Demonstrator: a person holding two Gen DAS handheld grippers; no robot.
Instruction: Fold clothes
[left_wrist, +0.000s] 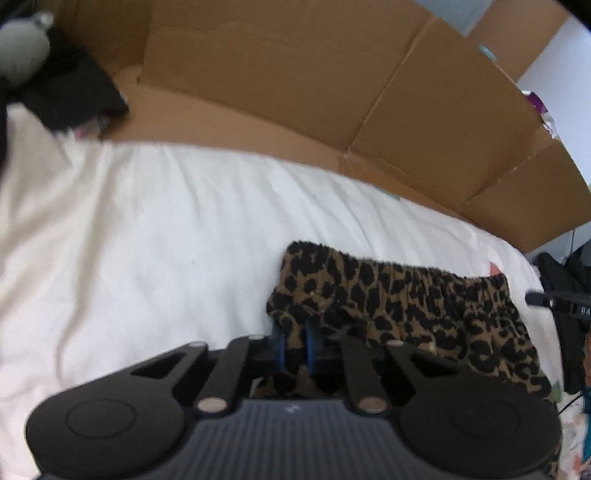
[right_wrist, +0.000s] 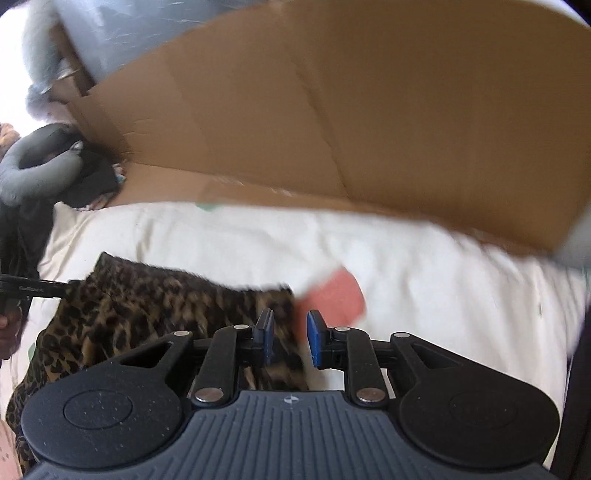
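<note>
A leopard-print garment (left_wrist: 406, 295) with a gathered elastic waistband lies on a white sheet (left_wrist: 147, 240). My left gripper (left_wrist: 295, 347) is shut on the garment's left corner, with fabric pinched between its blue pads. In the right wrist view the same garment (right_wrist: 147, 306) spreads to the left, blurred. My right gripper (right_wrist: 290, 339) stands open above the garment's right edge, and its pads do not press on the cloth. The left gripper's black tip (right_wrist: 37, 288) shows at that garment's far left corner. Part of the right gripper (left_wrist: 554, 302) shows at the right edge of the left wrist view.
A large flattened cardboard sheet (left_wrist: 332, 92) stands along the far side of the bed. Dark clothes (left_wrist: 74, 92) and a grey neck pillow (right_wrist: 33, 173) are piled at the far left. A pink patch (right_wrist: 332, 299) shows on the sheet (right_wrist: 406, 258) beside the garment.
</note>
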